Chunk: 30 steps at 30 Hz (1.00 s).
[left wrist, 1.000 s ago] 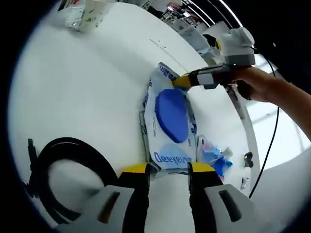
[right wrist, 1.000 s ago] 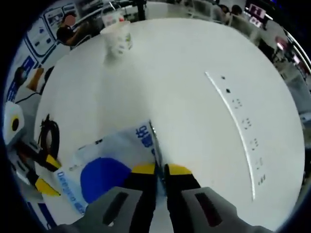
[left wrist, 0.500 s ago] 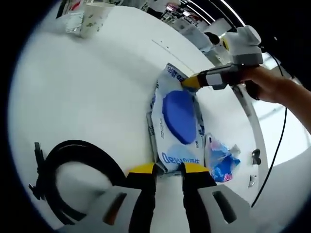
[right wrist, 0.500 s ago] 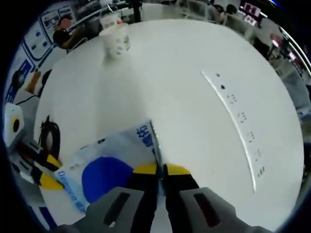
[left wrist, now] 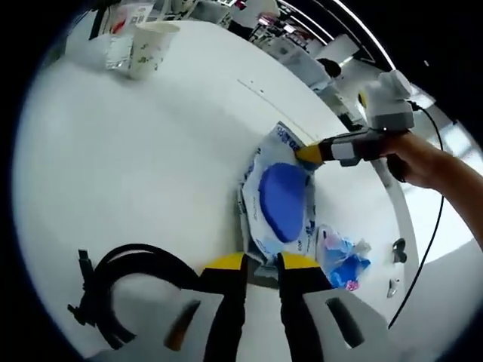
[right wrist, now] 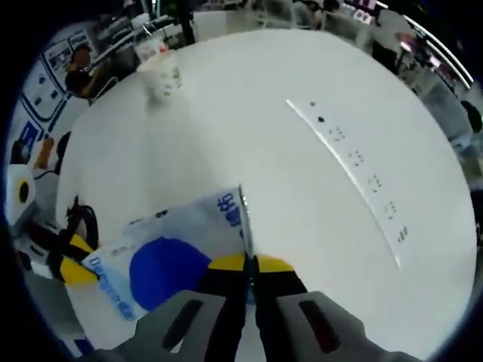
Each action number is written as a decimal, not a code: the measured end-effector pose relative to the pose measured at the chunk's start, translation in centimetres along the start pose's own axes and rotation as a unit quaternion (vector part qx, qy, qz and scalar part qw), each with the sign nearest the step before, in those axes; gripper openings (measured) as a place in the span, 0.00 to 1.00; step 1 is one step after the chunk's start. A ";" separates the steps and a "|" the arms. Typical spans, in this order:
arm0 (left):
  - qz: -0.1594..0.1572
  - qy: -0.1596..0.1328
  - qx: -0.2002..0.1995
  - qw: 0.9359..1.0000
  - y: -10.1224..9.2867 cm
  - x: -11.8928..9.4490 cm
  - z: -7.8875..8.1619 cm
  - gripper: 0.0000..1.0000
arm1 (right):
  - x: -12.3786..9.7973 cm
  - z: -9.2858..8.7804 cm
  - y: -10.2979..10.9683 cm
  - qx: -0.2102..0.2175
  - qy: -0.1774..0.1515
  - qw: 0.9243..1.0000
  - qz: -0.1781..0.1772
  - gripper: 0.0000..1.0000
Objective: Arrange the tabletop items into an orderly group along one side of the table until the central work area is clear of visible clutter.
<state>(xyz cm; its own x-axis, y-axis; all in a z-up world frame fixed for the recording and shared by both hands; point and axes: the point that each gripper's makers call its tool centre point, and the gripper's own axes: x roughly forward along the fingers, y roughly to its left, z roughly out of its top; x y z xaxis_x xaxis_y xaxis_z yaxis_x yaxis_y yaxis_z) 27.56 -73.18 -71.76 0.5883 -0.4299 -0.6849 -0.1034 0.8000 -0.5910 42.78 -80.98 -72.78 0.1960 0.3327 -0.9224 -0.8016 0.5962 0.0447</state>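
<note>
Closure of the left gripper [left wrist: 260, 262] is now seen: its jaws, earlier apart, are clamped on the white wet-wipe pack with blue oval lid [left wrist: 281, 197], whose far edge is pinched by the right gripper [right wrist: 259, 262]. The pack is thus held over the white tabletop [left wrist: 151, 151], ready for shifting aside.

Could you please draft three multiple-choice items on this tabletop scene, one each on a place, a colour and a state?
1. Where is the black cable?
A. on the table, apart from the wipes pack
B. on top of the wipes pack
C. inside the paper cup

2. What colour is the lid on the wipes pack?
A. red
B. blue
C. green

3. How is the right gripper?
A. wide open
B. holding a cup
C. shut on the pack's edge

Key: 1 A, bare table lies between them; 2 B, the oval lid is blue; 3 C, its fingers pinch the seam.
</note>
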 end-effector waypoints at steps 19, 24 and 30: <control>0.031 -0.033 0.042 0.998 2.6 0.4 4.6 0.07 | -1.2 -3.7 0.3 0.180 -0.014 0.984 0.004 0.00; 0.040 -0.039 0.081 0.995 3.2 0.7 5.4 0.07 | -1.5 -4.6 0.9 0.221 -0.032 0.975 -0.002 0.00; 0.050 -0.048 0.115 0.991 3.6 1.0 6.0 0.09 | -1.8 -5.7 1.4 0.249 -0.044 0.967 -0.014 0.00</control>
<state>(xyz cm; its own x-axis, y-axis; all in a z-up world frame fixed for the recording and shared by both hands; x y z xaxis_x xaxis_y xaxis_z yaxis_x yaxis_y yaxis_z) 32.56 -68.21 -72.05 0.6587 -0.3103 -0.6855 0.0137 0.9158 -0.4013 38.12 -84.89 -73.25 0.2792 0.3590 -0.8906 -0.4281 0.8767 0.2192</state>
